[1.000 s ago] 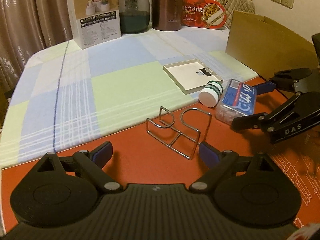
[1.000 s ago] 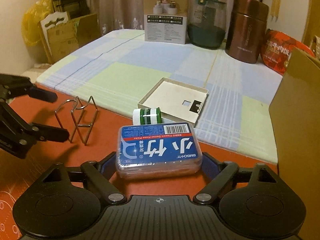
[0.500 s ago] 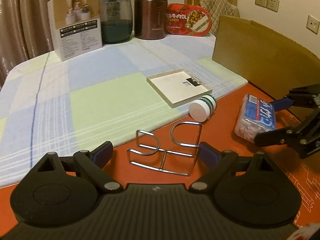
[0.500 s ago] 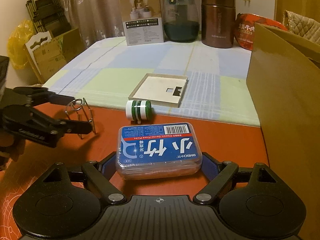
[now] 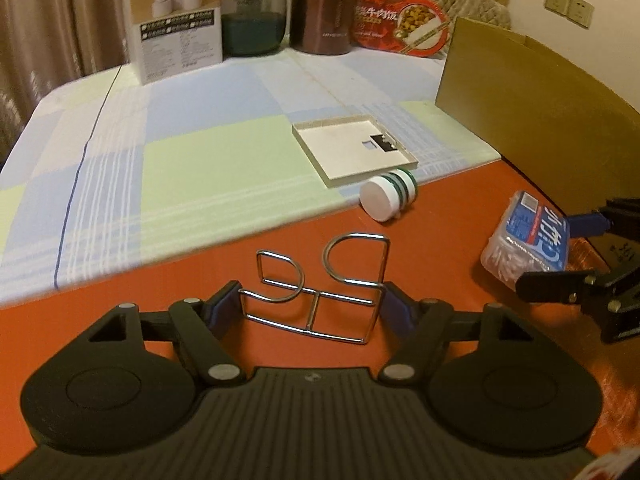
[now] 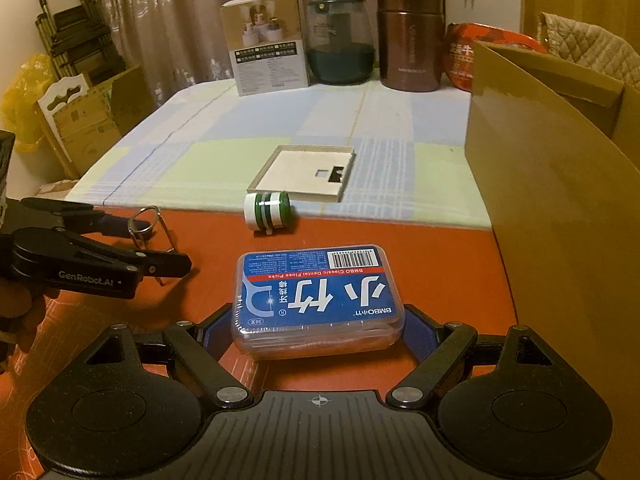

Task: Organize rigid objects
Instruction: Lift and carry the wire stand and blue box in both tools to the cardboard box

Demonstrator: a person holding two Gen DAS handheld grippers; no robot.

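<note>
Now left gripper (image 5: 310, 306) closing around wire rack (image 5: 320, 292); thin wire risking slipping, tipping. Right gripper (image 6: 318, 330) clamping floss box (image 6: 316, 300).

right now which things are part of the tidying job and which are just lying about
In the job:
- wire rack, between the left claw pads, which have just been closing
- floss pick box, held in the right claw
- green-striped white jar
- shallow white tray
- cardboard box

Lying about:
- copper flask
- glass jar
- product carton
</note>
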